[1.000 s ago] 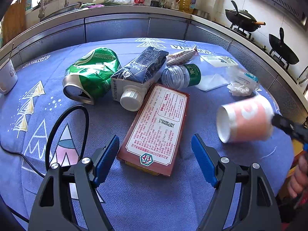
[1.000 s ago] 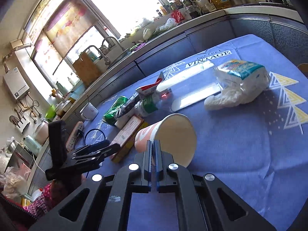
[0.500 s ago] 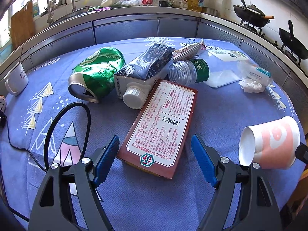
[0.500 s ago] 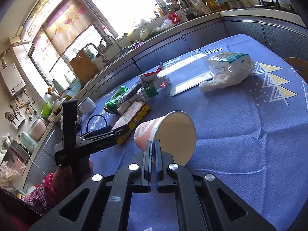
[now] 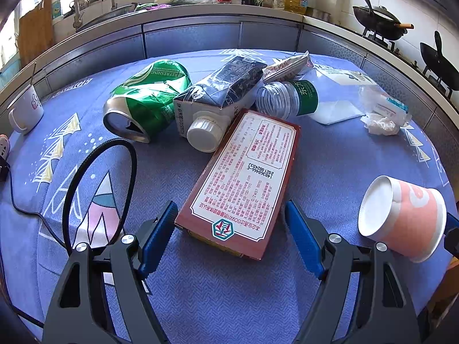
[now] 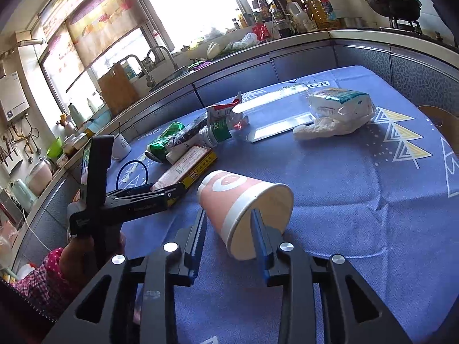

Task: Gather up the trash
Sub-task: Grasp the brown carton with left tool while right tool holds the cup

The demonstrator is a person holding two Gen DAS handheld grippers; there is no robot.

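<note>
**Paper cup on its side at the right tongs, jaws parting**

On my right wrist view the right gripper (image 6: 229, 229) fills the lower centre of the frame. Its jaws have just been opening, and the pink paper cup (image 6: 243, 200) lies on its side between them on the blue tablecloth (image 6: 358, 200), open mouth turned toward the camera. One blue pad sits in front of the cup's rim, the other stands off its left wall, so I read the jaws as apart and no longer pinching it.

On my left wrist view the left gripper (image 5: 229, 238) stands wide open at the bottom of the frame, holding nothing. The near end of the red-and-white box (image 5: 246, 177) lies between its pads without touching them. The same cup (image 5: 401, 218) shows at the right edge.

Beyond the box, toward the upper centre, the rest of the trash is heaped: a crushed green can (image 5: 146, 100), a dark carton with a white cap (image 5: 218, 100), and a clear bottle with a green label (image 5: 287, 97). A crumpled tissue pack (image 5: 384, 114) sits at the upper right, well apart from the heap.
</note>
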